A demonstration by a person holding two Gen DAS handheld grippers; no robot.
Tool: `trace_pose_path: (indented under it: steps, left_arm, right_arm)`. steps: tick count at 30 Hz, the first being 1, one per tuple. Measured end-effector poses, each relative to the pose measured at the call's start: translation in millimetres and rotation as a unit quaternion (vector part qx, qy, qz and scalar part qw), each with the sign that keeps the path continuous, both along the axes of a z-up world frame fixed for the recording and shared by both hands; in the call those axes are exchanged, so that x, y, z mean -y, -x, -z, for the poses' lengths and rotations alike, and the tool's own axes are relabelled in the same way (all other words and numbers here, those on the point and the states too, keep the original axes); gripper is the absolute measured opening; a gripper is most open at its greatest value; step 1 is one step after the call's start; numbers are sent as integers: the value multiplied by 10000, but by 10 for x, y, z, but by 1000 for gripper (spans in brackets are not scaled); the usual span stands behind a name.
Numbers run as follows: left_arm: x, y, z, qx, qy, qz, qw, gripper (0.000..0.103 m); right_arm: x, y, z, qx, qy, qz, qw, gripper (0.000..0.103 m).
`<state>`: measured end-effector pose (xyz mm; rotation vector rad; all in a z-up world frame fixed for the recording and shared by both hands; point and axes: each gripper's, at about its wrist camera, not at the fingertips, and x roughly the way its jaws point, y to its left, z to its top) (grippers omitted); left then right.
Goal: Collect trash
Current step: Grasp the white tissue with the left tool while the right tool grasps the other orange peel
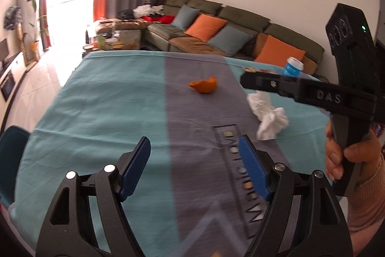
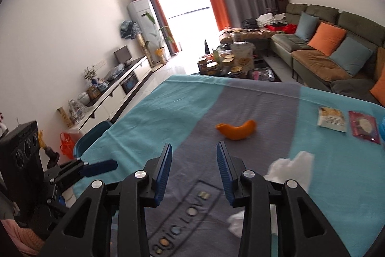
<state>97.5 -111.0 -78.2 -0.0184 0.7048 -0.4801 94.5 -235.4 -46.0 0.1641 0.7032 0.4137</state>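
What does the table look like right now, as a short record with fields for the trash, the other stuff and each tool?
surface: table under a teal and grey cloth
trash: orange peel on the grey stripe; crumpled tissue nearer, to its right
other items: two flat packets and a blue cup at the far right
left tool: open, empty, above the cloth
right tool: open, empty, tissue beside its right finger

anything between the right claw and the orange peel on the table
Nothing visible. The open right claw looks straight across bare grey tablecloth at the curled orange peel; the crumpled white tissue lies off to its right.
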Motion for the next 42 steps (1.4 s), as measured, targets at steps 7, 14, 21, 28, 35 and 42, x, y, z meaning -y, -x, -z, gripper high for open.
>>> trace_pose_path:
  steps: [7,14,21,28,35,42]
  left_arm:
    - [746,-105,126,-309,74,926,9952,75]
    - [1342,-363,340,-763,-104,1281,9888,69]
    - [1663,-622,493,-1058,-339,1237,9861,53]
    - [1603,-645,485,-1008,-299,1141,9879,6]
    - [1121,-481,291,-561,-269,886,9941,6]
    - [488,-518,165,-480,-150,404,9979,6]
  right_arm:
    - [490,-88,19,-30,-35,561,9984,37]
    - [755,-213,97,-164,-108,710,9973,37]
    - [832,-323,144,-264,-192,725,9968,37]
    - [739,-450,199,-389,-282,522,9975,37]
    - [506,-694,308,-693,-309,228,9969,37]
    - [343,-1006,516,-1149,-405,254,9922,42]
